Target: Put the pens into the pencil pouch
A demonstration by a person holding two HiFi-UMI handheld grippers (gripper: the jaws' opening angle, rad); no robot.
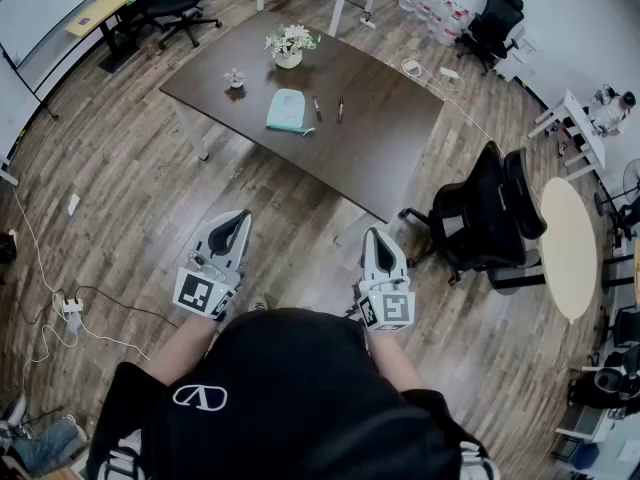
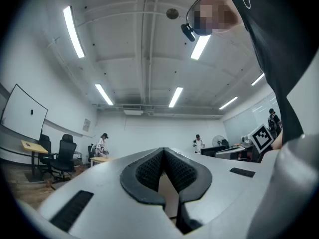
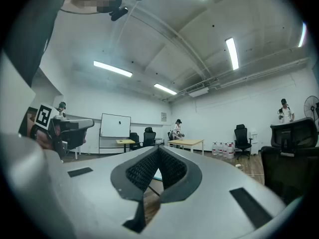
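Observation:
A light teal pencil pouch (image 1: 286, 109) lies flat on the dark brown table (image 1: 380, 138) far ahead in the head view. Two dark pens lie just right of it, one (image 1: 317, 107) near the pouch and one (image 1: 340, 110) further right. My left gripper (image 1: 239, 218) and right gripper (image 1: 373, 234) are held close to my body, well short of the table, both shut with nothing between the jaws. In the left gripper view the gripper (image 2: 163, 151) has its tips together; in the right gripper view the gripper (image 3: 159, 150) looks the same, with a sliver of the pouch beyond.
A white pot of flowers (image 1: 289, 46) and a small plant (image 1: 235, 78) stand on the table behind the pouch. A black office chair (image 1: 485, 218) sits at the table's right corner. A power strip and cables (image 1: 70, 308) lie on the wooden floor at left. A round table (image 1: 568, 248) is at right.

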